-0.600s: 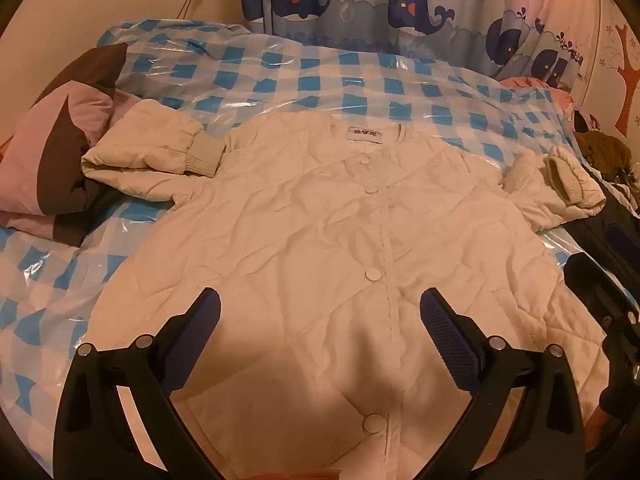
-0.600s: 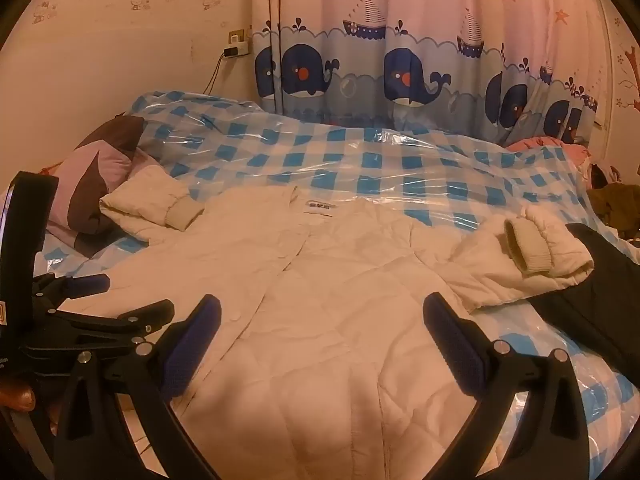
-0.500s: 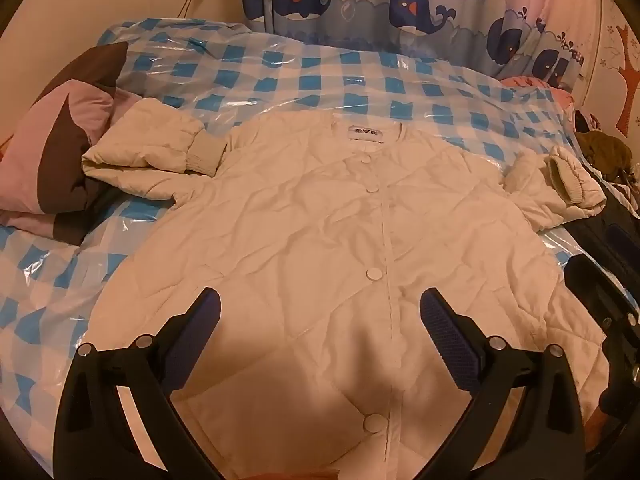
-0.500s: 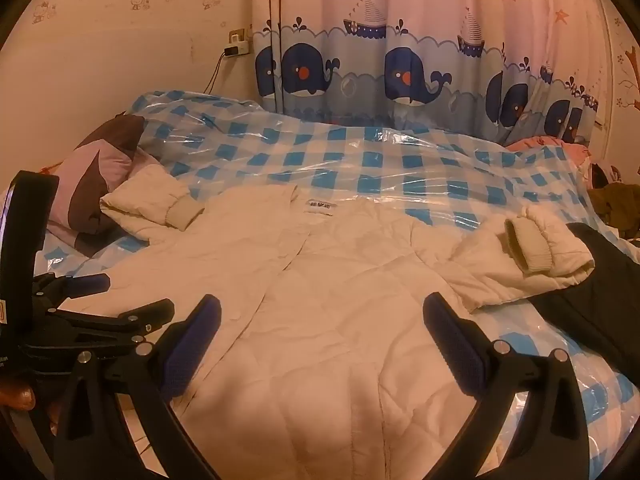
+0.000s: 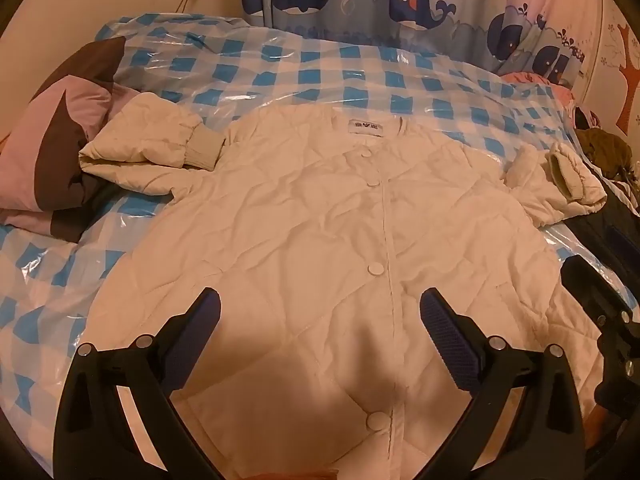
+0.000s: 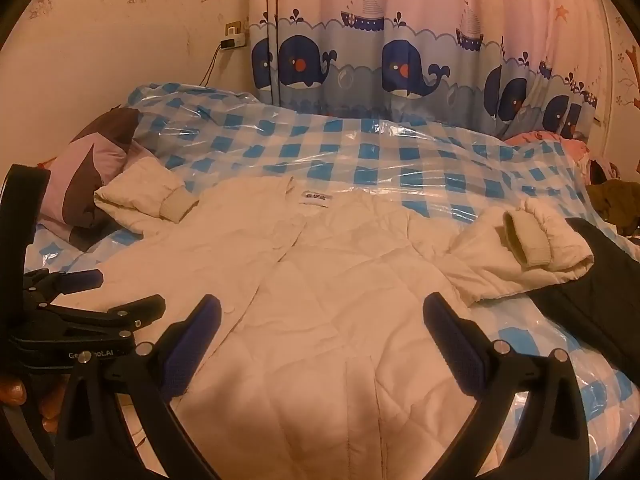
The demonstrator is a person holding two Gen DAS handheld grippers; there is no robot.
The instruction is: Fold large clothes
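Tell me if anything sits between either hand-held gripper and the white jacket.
Nothing visible does. The left hand-held gripper and right hand-held gripper are open directly over the white jacket, nothing between their jaws.

You have a cream quilted jacket with matching round buttons (cuffs a shade more beige) on a blue-and-white checked sheet. The pillow is pink and dark brown; the curtain is pink with navy whales and sailboats.

big cream quilted jacket is lying flat and face-up on the bed, snapped shut down the front, collar at the far end, both sleeves bunched up by the shoulders
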